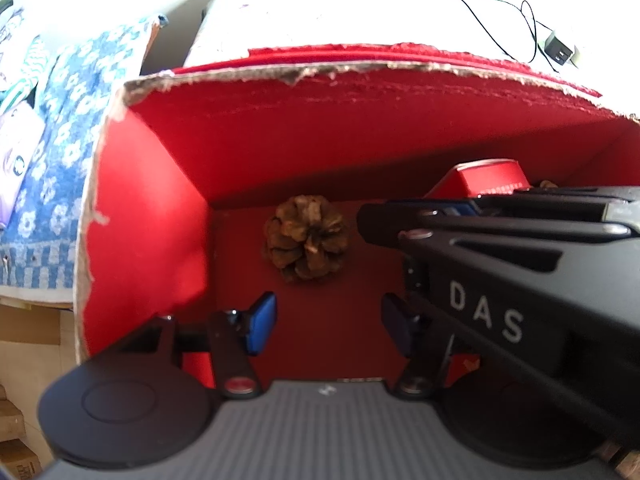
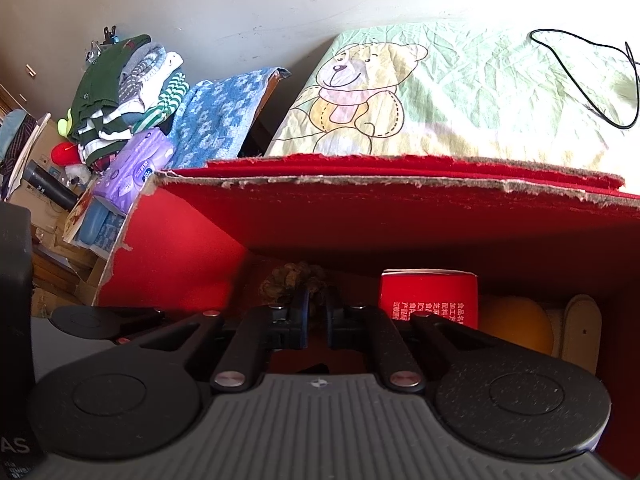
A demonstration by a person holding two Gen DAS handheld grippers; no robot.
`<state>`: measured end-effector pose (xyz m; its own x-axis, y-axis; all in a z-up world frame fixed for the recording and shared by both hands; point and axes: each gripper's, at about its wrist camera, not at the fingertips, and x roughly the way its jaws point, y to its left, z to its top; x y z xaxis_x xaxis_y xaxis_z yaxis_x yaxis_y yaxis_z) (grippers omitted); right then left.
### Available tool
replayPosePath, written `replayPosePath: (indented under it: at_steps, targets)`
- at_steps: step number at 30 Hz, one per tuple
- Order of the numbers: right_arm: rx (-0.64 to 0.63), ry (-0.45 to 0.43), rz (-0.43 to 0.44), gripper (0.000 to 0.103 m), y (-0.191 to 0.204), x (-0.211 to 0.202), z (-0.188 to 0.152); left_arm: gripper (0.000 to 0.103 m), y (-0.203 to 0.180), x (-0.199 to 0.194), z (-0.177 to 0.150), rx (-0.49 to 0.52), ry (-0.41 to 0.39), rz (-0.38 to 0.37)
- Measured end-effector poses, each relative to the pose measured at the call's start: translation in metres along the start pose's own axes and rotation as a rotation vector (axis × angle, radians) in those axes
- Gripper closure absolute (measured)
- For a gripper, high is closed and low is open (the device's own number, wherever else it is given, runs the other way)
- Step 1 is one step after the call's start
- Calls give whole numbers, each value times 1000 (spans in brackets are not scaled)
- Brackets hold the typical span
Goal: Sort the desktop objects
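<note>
Left gripper: your jaws stand spread and empty over the torn red cardboard box.
Left view target: brown pine cone lies on the box floor, straight ahead of your fingertips, stem end up.
Right gripper: pressed together, pinching nothing.
Right view target: cone just beyond the tips; your left is nearer.
</note>
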<state>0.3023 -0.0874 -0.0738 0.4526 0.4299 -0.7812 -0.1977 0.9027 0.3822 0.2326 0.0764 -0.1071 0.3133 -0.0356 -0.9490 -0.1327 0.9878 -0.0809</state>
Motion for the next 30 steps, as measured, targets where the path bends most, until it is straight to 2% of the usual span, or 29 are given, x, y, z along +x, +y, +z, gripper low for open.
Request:
replayPosePath:
  at_steps: [9, 20, 30]
  targets:
    - [3, -5, -29, 103, 2, -1, -1, 39, 0, 0, -2, -3, 11, 8]
    - [-16, 3, -45, 103, 5, 0, -2, 39, -2, -3, -2, 12, -10, 13]
    - [1, 10, -21, 103, 3, 1, -1, 38, -5, -2, 2, 20, 2, 20]
